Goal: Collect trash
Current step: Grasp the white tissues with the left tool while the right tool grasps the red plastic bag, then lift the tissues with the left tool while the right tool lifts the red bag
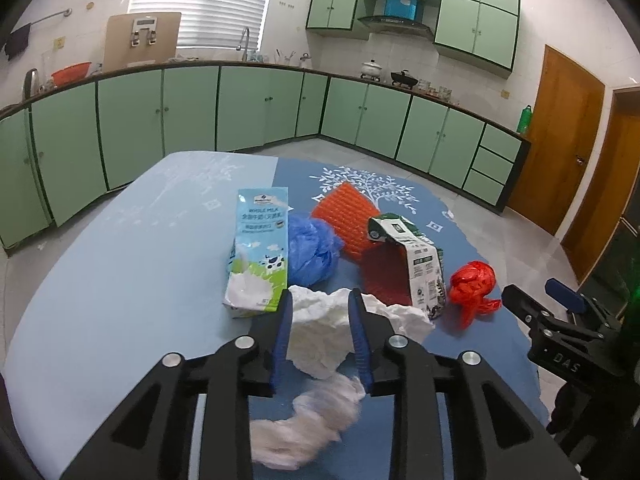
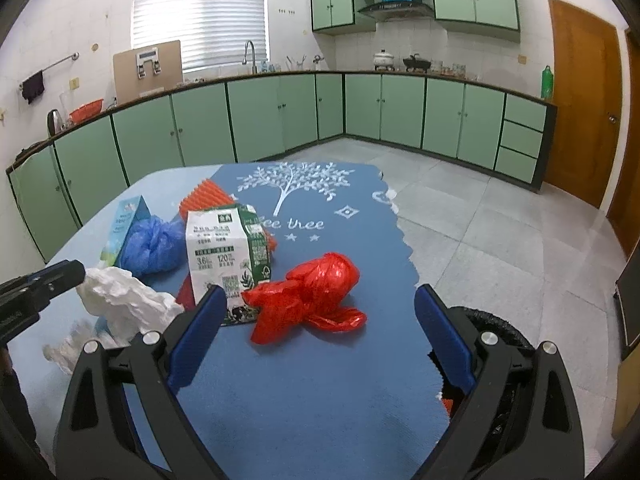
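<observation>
Nearest your left gripper [image 1: 320, 300], a wispy, translucent white plastic wad [image 1: 308, 424] lies blurred on the surface [image 1: 120, 280] just under the fingers [image 1: 280, 340]. Those blue ribbed fingers stand slightly apart, with nothing pinched; a crumpled white tissue lump [image 1: 320, 332], stiff and faceted in its folds, shows between them, and whether it touches either finger cannot be told.

Your right gripper [image 2: 320, 300] has its fingers [image 2: 196, 340] wide apart and empty. Just ahead of them sits a glossy red plastic bag [image 2: 308, 292], knotted into a rounded bundle with loose tails, on a blue felt-like mat [image 2: 320, 380] printed with a white tree. At the right edge below the mat, the black rim of a bin [image 2: 500, 328] is partly visible.

Beyond the tissue, you have a white-and-green carton [image 2: 224, 256], dented and tilted, resting against an orange ridged sheet [image 1: 348, 216] with a quilted, bumpy texture. To its left sits a scrunched blue plastic bag [image 1: 312, 248], soft and puffy, touching an upright whole-milk carton [image 1: 260, 252], rectangular with a cow print.

Far behind, pale green cabinets [image 1: 192, 108] with dark trim line the walls.
</observation>
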Available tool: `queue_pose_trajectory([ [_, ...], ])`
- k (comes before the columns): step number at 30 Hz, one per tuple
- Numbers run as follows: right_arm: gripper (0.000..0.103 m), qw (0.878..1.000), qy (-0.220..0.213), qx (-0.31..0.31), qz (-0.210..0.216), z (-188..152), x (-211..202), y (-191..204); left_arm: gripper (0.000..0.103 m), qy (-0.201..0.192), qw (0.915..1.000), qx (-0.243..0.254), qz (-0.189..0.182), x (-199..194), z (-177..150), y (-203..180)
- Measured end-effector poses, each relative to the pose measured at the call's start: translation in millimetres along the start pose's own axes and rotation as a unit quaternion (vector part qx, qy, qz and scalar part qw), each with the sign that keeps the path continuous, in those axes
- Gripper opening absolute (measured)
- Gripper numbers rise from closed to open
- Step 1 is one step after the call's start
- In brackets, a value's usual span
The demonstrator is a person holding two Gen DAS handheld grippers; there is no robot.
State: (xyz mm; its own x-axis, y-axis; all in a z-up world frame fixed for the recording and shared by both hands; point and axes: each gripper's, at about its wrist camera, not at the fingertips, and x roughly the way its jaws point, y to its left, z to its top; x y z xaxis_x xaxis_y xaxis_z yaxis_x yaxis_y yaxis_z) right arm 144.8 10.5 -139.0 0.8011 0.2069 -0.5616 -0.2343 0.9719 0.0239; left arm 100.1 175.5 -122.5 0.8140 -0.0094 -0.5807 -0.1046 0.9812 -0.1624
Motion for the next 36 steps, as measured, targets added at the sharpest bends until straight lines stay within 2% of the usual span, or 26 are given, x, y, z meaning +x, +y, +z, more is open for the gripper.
queue_pose_trajectory([
  [3,0.092,1.0,0.007,-0.006,-0.005,1,11,1,0.037,0.002,1.0,-0.001,-0.001,3,0,0],
  [9,0.092,1.0,0.021,-0.007,-0.014,9,36,-1,0.043,0.01,0.9999,0.007,-0.005,13,-1,-1],
  [15,0.09,0.999,0.052,-0.006,-0.016,9,61,-1,0.052,0.025,0.9995,0.015,-0.009,29,-3,-4],
  [17,0.065,0.997,0.073,-0.007,0.003,9,69,-2,0.052,0.032,0.9993,0.014,-0.01,36,-4,-4],
  [18,0.059,0.997,0.081,-0.008,0.014,8,71,-2,0.051,0.034,0.9993,0.013,-0.011,38,-5,-4],
  [20,0.045,0.996,0.083,-0.011,0.023,8,71,0,0.043,0.032,0.9993,0.015,-0.013,39,-4,-5],
  [22,0.033,0.997,0.077,-0.021,0.025,8,68,3,0.025,0.032,0.9991,0.021,-0.016,40,-5,-7],
  [23,0.029,0.997,0.073,-0.023,0.026,8,64,3,0.021,0.031,0.9991,0.022,-0.017,39,-5,-8],
  [24,0.028,0.997,0.071,-0.019,0.03,8,62,3,0.012,0.03,0.9992,0.022,-0.016,37,-5,-8],
  [25,0.026,0.997,0.069,-0.012,0.033,8,59,2,0.008,0.026,0.9993,0.023,-0.014,35,-5,-9],
  [31,0.025,0.999,0.036,-0.001,0.039,20,30,-4,0.0,0.0,0.9997,0.02,-0.015,16,2,-12],
  [36,0.025,0.999,0.003,-0.001,0.046,34,-2,-8,0.0,-0.035,0.999,0.02,-0.02,-7,15,-18],
])
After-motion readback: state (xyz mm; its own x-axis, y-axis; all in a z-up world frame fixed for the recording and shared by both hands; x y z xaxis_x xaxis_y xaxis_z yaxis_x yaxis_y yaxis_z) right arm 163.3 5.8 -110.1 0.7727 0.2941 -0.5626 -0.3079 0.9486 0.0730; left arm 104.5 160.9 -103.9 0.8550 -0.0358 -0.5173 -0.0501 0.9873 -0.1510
